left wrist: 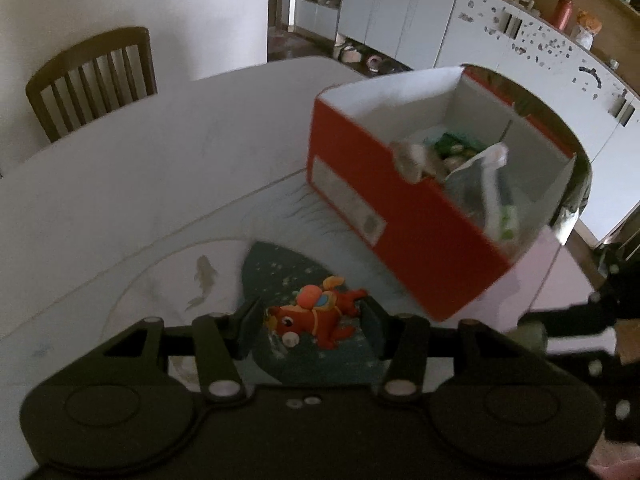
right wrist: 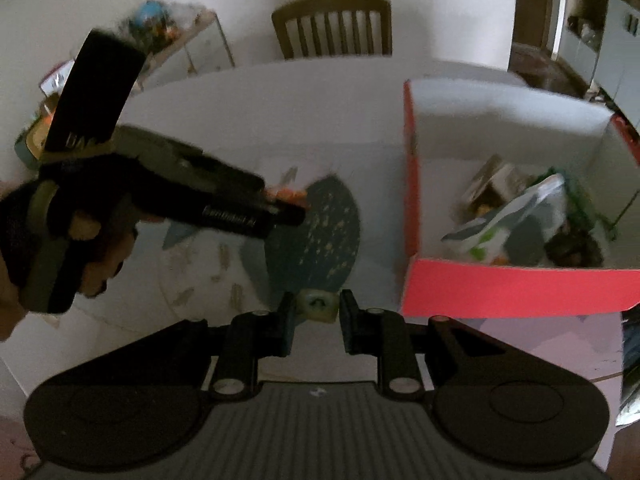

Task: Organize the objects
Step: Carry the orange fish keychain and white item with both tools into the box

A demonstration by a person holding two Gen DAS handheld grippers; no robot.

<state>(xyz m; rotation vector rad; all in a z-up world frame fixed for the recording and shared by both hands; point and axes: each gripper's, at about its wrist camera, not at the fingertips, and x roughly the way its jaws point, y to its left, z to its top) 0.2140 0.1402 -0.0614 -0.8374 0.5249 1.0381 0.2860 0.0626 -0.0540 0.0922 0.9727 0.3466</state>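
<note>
Box (left wrist: 416,220) contents blurred — packets (right wrist: 516,216) indistinct

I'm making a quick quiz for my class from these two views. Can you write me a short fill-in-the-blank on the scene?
1. The left claw holds an orange ____ toy.
2. The box has a ____ outside.
3. Behind the table stands a wooden ____.

Missing words: fish; red; chair

1. A brown slatted wooden chair (left wrist: 94,80) stands at the far edge of the white worktop (left wrist: 120,184).
2. White cabinets (left wrist: 404,16) line the back wall.
3. A shelf (right wrist: 192,40) of blurred clutter stands left of the chair.
</note>
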